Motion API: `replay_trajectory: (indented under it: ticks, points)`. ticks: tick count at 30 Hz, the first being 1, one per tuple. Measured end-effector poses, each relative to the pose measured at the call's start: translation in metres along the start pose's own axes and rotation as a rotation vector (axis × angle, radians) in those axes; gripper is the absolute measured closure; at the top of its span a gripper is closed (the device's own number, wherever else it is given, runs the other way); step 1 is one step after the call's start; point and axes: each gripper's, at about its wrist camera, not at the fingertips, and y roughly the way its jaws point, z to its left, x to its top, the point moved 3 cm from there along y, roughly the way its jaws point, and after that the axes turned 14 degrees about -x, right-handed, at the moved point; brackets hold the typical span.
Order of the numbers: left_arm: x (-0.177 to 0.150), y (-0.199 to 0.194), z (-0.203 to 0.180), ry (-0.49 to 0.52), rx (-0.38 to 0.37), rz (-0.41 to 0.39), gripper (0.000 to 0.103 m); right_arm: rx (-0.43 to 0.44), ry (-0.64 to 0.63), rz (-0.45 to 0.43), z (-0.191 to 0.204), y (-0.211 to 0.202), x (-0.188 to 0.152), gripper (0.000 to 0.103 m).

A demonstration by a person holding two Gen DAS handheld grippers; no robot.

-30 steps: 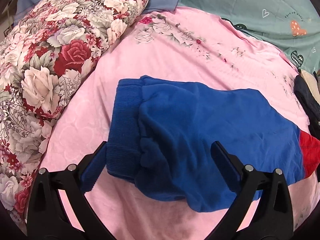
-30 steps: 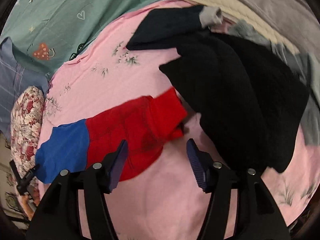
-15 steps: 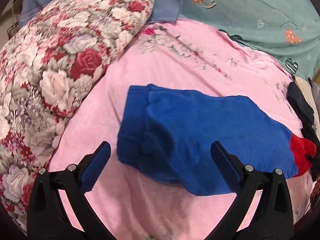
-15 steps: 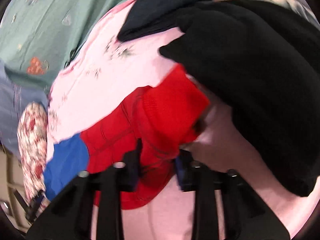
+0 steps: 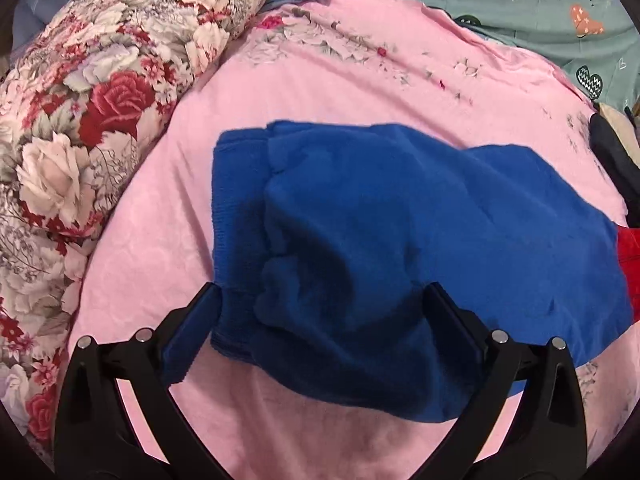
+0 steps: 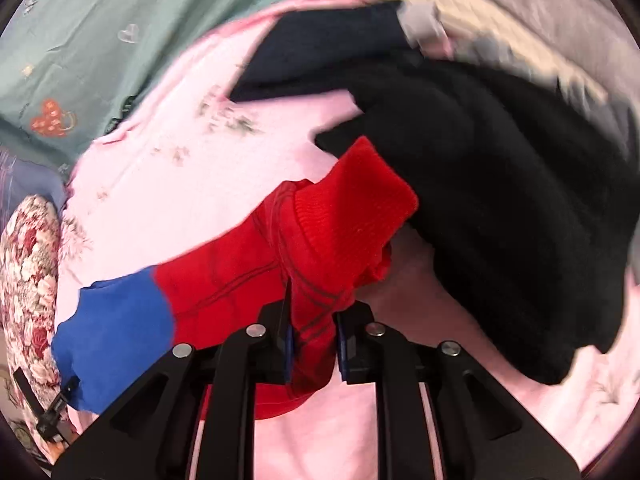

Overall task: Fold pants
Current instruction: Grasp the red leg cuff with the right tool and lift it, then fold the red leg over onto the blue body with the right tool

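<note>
The pants (image 5: 400,232) are blue at the waist end and red at the leg end (image 6: 248,276), lying on a pink sheet. In the left wrist view my left gripper (image 5: 320,320) is open, its fingers astride the blue waistband corner, which lies between them. In the right wrist view my right gripper (image 6: 312,340) is shut on the red leg cuff (image 6: 352,220) and holds it raised off the sheet. My left gripper also shows in the right wrist view (image 6: 52,420), far left at the blue end.
A floral pillow (image 5: 80,120) lies left of the pants. A pile of black clothes (image 6: 500,220) lies right of the red cuff, with grey and cream garments behind. A teal quilt (image 5: 500,4) lies beyond the pink sheet (image 5: 320,80).
My right gripper closed on the red cuff and lifted it. My left gripper moved forward again so the blue waistband corner sits between its open fingers.
</note>
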Motion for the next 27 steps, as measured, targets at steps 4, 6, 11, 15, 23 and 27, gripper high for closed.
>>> replay_trajectory:
  ticks: [4, 6, 11, 15, 23, 27]
  points:
    - [0.004, -0.016, -0.003, -0.011, -0.051, -0.047, 0.002, 0.013, -0.129, -0.101, 0.044, -0.042, 0.000, 0.086]
    - [0.005, -0.022, -0.008, -0.009, -0.070, -0.064, 0.002, 0.065, -0.182, -0.119, 0.075, -0.055, -0.003, 0.086]
    - [0.006, -0.032, -0.015, 0.005, -0.090, -0.083, 0.002, 0.164, -0.381, -0.082, 0.172, -0.051, -0.035, 0.084]
    - [0.001, -0.034, -0.010, -0.023, -0.107, -0.077, 0.002, 0.159, -0.545, -0.003, 0.244, -0.017, -0.077, 0.048]
    - [0.000, -0.033, -0.015, -0.034, -0.117, -0.072, 0.002, 0.456, -0.527, 0.132, 0.243, -0.033, -0.071, 0.039]
    - [0.011, -0.037, -0.051, 0.037, -0.168, -0.092, 0.002, 0.303, -0.404, -0.073, 0.190, -0.042, -0.026, 0.046]
